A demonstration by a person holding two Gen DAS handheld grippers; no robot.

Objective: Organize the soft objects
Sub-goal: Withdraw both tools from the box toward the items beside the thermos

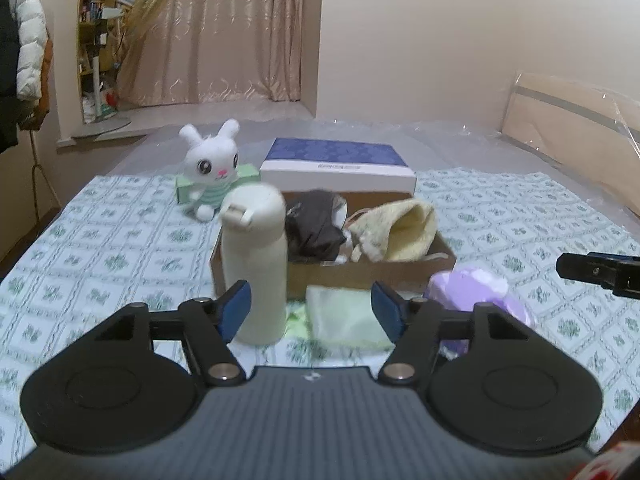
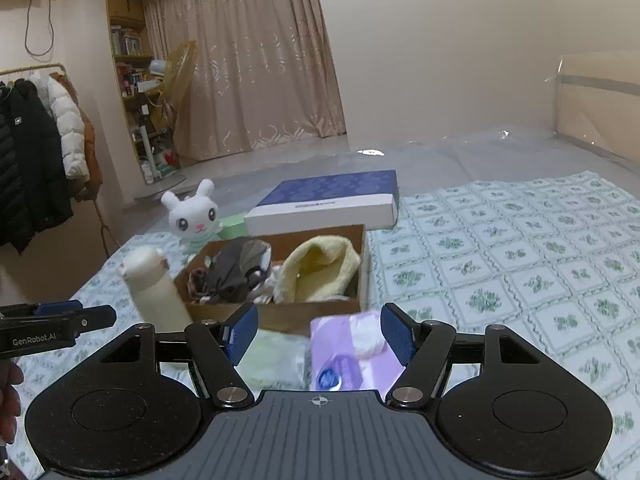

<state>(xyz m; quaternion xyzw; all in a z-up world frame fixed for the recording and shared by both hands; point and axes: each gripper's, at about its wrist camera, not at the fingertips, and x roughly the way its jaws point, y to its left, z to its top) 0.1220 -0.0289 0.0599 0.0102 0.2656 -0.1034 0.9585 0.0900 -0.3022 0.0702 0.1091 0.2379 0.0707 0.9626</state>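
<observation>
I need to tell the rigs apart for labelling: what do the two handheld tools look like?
Both match: the left tool and the right tool have black linkage arms, blue ribbed fingers, silver pivot pins, round black side discs and a grey ribbed body. The left one's side reads GenRobot.AI.

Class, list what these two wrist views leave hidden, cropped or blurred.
- Purple packet: right wrist view, near end behind the right gripper.
- Pale green cloth: left wrist view, blurred, near edge behind the left gripper.
- Box contents: dark item unidentifiable.
</observation>
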